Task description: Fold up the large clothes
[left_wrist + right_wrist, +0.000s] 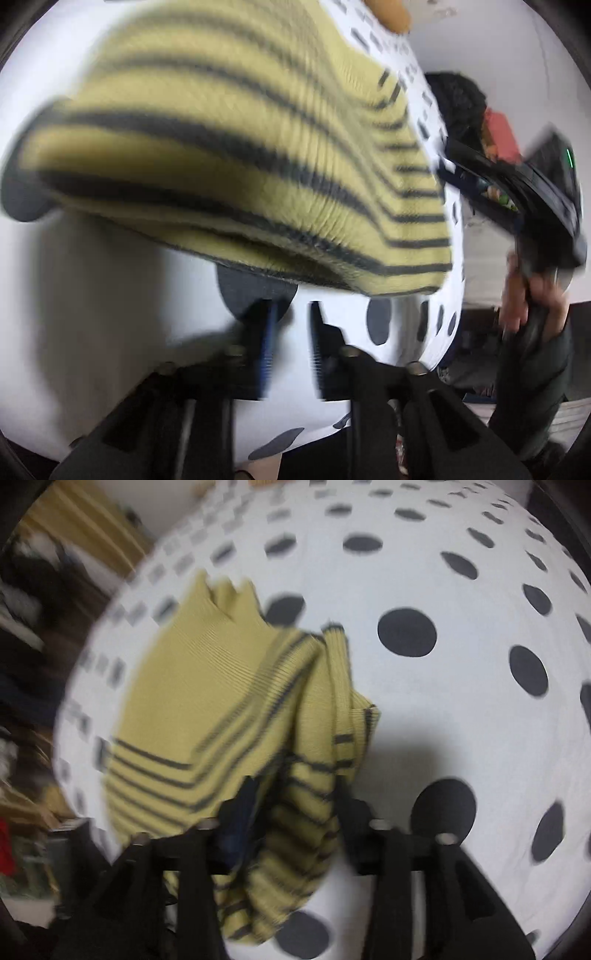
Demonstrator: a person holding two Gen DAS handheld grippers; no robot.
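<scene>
A yellow knit garment with dark stripes (229, 155) lies on a white sheet with dark polka dots (110, 314). My left gripper (293, 332) hovers just in front of the garment's near folded edge, fingers apart and empty. In the right wrist view the same garment (207, 701) lies bunched, and my right gripper (295, 805) has a fold of it between its fingers. My right gripper also shows in the left wrist view (517, 192), held in a hand at the right.
The polka-dot sheet (443, 590) covers the whole surface. Its edge runs along the left of the right wrist view, with dark clutter (29, 664) beyond. A dark object and a red thing (498, 125) lie past the sheet's far right edge.
</scene>
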